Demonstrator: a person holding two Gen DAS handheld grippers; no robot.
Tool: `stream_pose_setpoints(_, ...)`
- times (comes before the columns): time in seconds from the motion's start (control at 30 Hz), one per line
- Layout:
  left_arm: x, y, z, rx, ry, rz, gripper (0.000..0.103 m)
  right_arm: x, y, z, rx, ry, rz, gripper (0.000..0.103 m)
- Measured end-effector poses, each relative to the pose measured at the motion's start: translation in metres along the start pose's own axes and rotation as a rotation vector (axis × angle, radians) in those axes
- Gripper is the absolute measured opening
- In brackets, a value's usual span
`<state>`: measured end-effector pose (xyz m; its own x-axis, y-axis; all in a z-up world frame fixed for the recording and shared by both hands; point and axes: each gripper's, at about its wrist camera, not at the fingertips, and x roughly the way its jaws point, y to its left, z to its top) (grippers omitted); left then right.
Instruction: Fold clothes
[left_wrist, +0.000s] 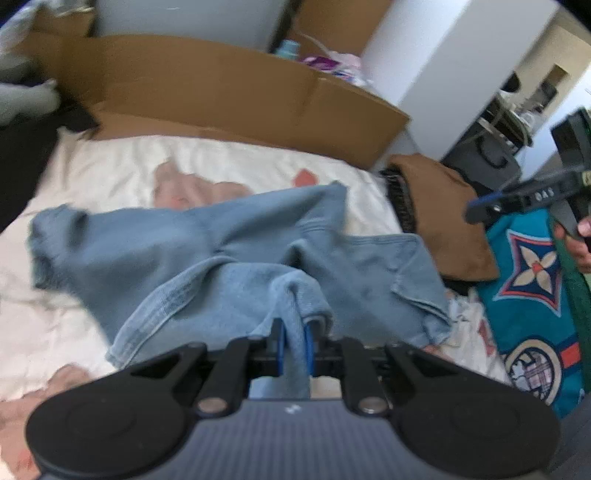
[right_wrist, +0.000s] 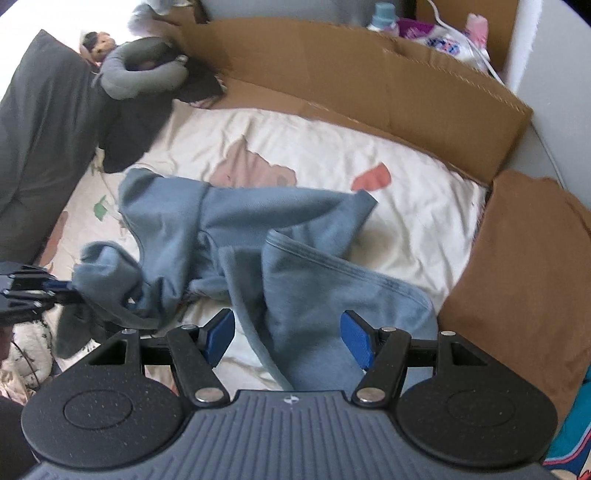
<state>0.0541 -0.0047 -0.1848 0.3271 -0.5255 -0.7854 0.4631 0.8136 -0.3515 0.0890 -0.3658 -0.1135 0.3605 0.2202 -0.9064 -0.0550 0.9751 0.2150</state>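
The blue denim garment (right_wrist: 236, 236) lies rumpled across the middle of the bed sheet (right_wrist: 406, 192), one part spread away toward the cardboard wall (right_wrist: 369, 88), a seamed part running back toward me. My left gripper (left_wrist: 294, 334) is clenched on a bunched edge of it, the cloth pinched between the blue pads and drawn up slightly off the sheet. My right gripper (right_wrist: 288, 338) has its jaws spread wide with nothing in them, and the seamed blue part sits right between and below its fingers. So the free cloth lies directly ahead of the right tool, its long seam running roughly along my line of reach, closer to that hand than the left. A brown folded garment (right_wrist: 517, 258) sits at the right edge of the bed, apart. I judge the garment nowhere near a neat fold as it lies
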Motion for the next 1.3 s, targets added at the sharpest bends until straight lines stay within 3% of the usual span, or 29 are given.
stream_pose_setpoints(0.23,0.014,-0.024,0.015,-0.006,0.009,0.011,0.012,-0.004,0.004,0.002,-0.012,-0.009,0.015,0.070)
stream_pose_setpoints(0.4,0.023,-0.040,0.026,-0.013,0.016,0.021,0.034,-0.001,0.006,0.003,-0.019,-0.002,0.011,0.070)
stream_pose_setpoints(0.47,0.026,-0.047,0.030,-0.016,0.019,0.026,0.057,-0.001,0.007,0.004,-0.021,-0.004,0.013,0.070)
stream_pose_setpoints(0.77,0.018,-0.028,0.039,-0.095,0.037,0.112,0.058,0.006,0.014,0.012,-0.031,-0.004,0.015,0.071)
stream_pose_setpoints(1.3,0.025,0.035,0.033,-0.108,0.057,0.225,0.058,0.027,0.002,0.018,0.045,-0.007,-0.012,0.072)
